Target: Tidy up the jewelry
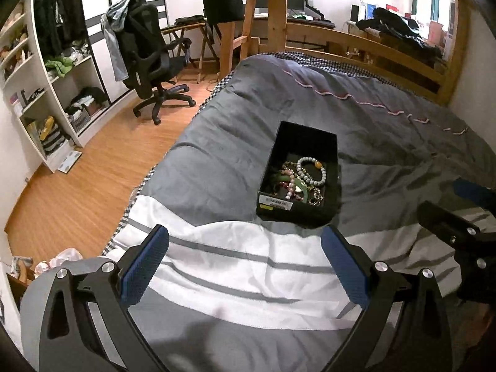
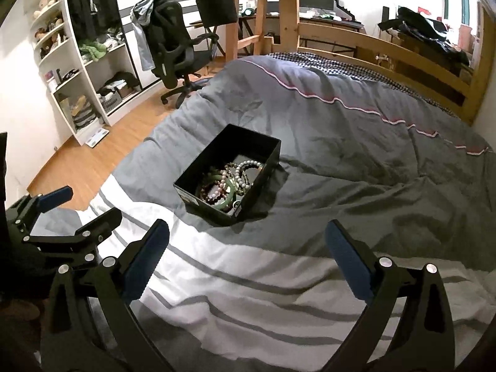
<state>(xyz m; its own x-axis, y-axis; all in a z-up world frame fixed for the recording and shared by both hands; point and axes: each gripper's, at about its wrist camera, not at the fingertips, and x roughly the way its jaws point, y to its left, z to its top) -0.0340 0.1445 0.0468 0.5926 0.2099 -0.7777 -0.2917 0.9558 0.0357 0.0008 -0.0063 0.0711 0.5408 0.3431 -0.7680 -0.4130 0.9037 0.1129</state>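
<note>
A black open box [image 1: 305, 142] [image 2: 198, 172] rests on the grey duvet in the middle of the bed. Inside lies a tangle of jewelry [image 1: 299, 181] [image 2: 229, 183]: a white bead bracelet [image 1: 311, 170], a green bangle, pink and dark red bead strings, gold pieces. My left gripper [image 1: 245, 263] hovers over the white striped part of the cover, just short of the box, open and empty. My right gripper [image 2: 246, 260] sits to the right of it, a little back from the box, also open and empty. Each gripper shows at the edge of the other's view.
The bed [image 1: 387, 142] has a wooden frame [image 1: 372, 46] at the far end and a wall on the right. Left of the bed are a wood floor [image 1: 77, 192], a black office chair [image 1: 148, 59], and white shelves [image 1: 46, 93] full of clothes.
</note>
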